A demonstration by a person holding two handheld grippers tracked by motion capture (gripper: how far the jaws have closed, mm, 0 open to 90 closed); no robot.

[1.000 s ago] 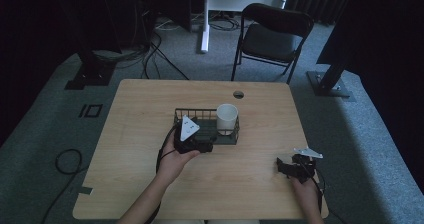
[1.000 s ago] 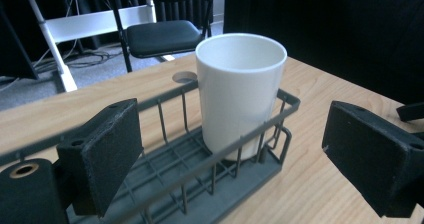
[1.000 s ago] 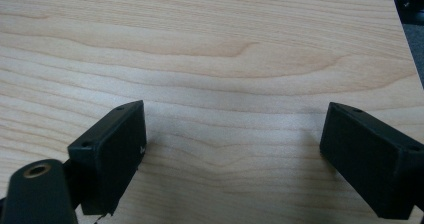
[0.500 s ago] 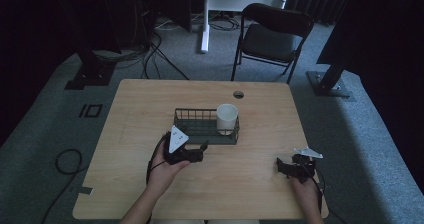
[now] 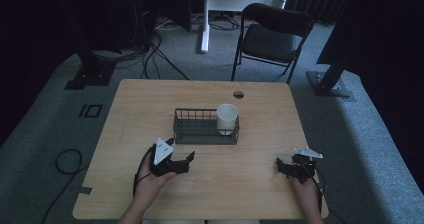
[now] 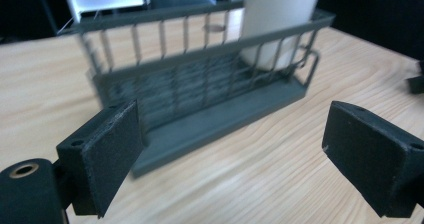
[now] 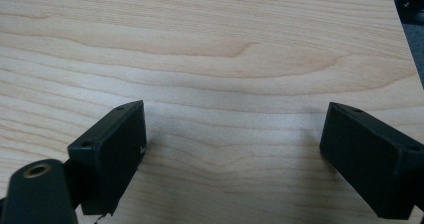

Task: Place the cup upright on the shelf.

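Note:
A dark wire basket (image 5: 200,129) stands in the middle of the wooden table (image 5: 150,99), with a white cup (image 5: 227,118) upright in its right end. My left gripper (image 5: 187,160) rests on the table just in front of the basket's left half, open and holding nothing. In the left gripper view its jaws stand wide apart before the basket (image 6: 200,104) and the cup (image 6: 277,19). My right gripper (image 5: 281,165) lies near the table's front right edge, open, with bare wood between its jaws in the right gripper view.
A round cable hole (image 5: 238,94) sits in the table behind the basket. A black folding chair (image 5: 270,39) stands on the carpet beyond the table. Cables (image 5: 65,159) trail on the floor at the left.
My left gripper has drawn back from the basket toward the table's front and come down onto the wood. The right gripper has stayed where it was.

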